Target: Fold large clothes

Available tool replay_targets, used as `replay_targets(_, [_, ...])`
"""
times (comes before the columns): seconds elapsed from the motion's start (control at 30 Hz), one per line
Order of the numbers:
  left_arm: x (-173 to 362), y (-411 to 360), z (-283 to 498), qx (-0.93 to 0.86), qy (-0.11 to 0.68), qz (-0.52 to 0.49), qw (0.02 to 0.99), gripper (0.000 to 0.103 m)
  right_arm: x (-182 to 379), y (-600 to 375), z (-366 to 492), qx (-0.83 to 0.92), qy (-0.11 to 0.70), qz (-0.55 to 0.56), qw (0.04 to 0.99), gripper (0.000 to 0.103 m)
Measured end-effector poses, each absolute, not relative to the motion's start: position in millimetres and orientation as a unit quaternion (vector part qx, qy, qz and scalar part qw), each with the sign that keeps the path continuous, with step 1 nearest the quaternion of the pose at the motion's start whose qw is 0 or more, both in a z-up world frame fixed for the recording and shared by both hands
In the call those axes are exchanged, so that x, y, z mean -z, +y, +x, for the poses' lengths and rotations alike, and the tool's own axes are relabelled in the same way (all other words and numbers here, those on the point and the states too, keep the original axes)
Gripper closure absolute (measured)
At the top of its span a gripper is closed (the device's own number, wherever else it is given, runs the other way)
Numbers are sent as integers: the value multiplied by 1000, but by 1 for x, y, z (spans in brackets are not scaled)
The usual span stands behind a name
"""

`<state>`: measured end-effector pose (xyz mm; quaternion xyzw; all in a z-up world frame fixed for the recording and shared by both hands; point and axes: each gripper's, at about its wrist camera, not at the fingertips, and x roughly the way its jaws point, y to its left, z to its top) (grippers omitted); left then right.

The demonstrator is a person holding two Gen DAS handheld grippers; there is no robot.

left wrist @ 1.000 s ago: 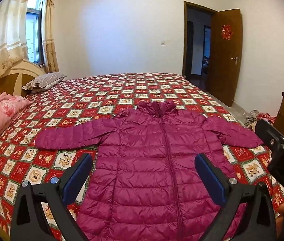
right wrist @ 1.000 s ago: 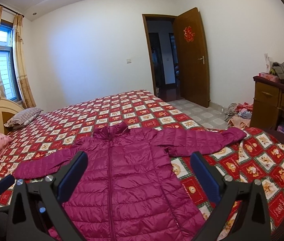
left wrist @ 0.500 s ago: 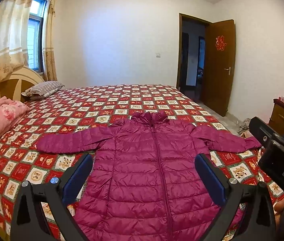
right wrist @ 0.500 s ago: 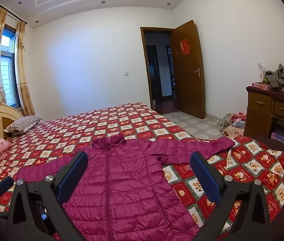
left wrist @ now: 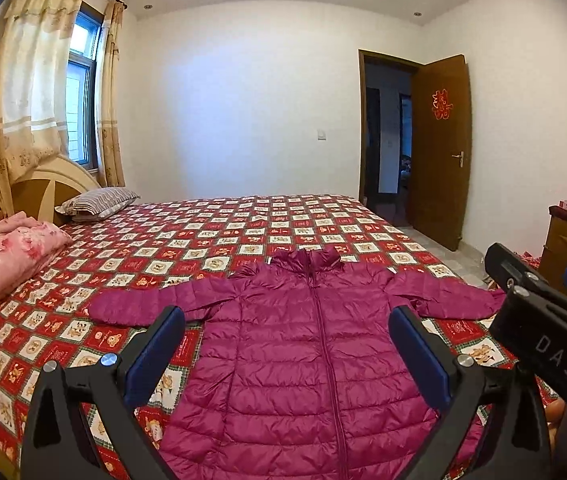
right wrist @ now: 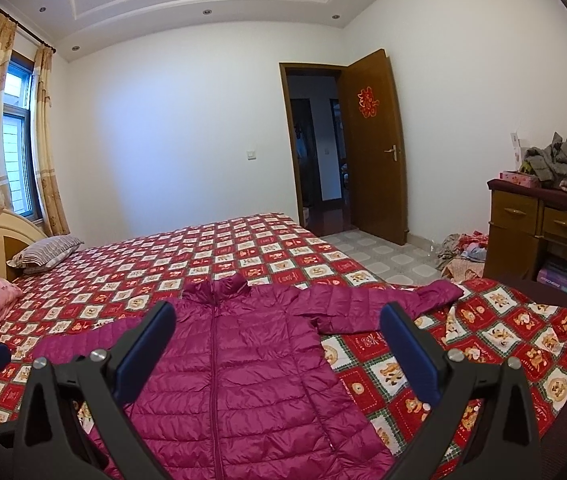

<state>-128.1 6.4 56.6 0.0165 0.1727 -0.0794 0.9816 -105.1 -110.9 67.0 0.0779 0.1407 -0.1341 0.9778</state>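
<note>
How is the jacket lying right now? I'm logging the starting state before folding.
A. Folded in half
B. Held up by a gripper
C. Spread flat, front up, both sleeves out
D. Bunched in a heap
C: the magenta jacket lies flat on the bedspread, zipper up, sleeves out sideways.

Both wrist cams raised above bed [left wrist: 243, 232] edge, facing far wall, door [right wrist: 375, 148]. L view sits left of R. Shared: jacket [left wrist: 307, 344], bed, door.

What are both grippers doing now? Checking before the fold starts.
Left gripper: open, holding nothing, above the jacket.
Right gripper: open, holding nothing.
</note>
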Motion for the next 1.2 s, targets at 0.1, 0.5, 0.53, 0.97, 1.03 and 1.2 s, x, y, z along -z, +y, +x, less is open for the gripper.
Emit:
replay_targets(0.1, [-57,8,-128,79,174,17,981,1,-68,-110,-106,133,140,77,978,0])
replay_targets(0.5, [-52,4,-119,80,197,19,977,1,-71,-110,-104,130,145,80,978,0])
replay_targets(0.53, [-52,4,-119,80,198,19,977,1,-71,-110,-103,131,146,81,977,0])
replay_targets(0.97, [-59,9,-108,63,177,12,982,1,-69,-119,-94,138,147,86,976,0])
replay_targets(1.03, [-57,12,-104,64,174,7,983,1,-66,-125,-90,135,157,94,974,0])
replay_targets(1.2, [-20,19,-62,112,262,-21,958,1,-27,-158,-66,150,235,132,951,0])
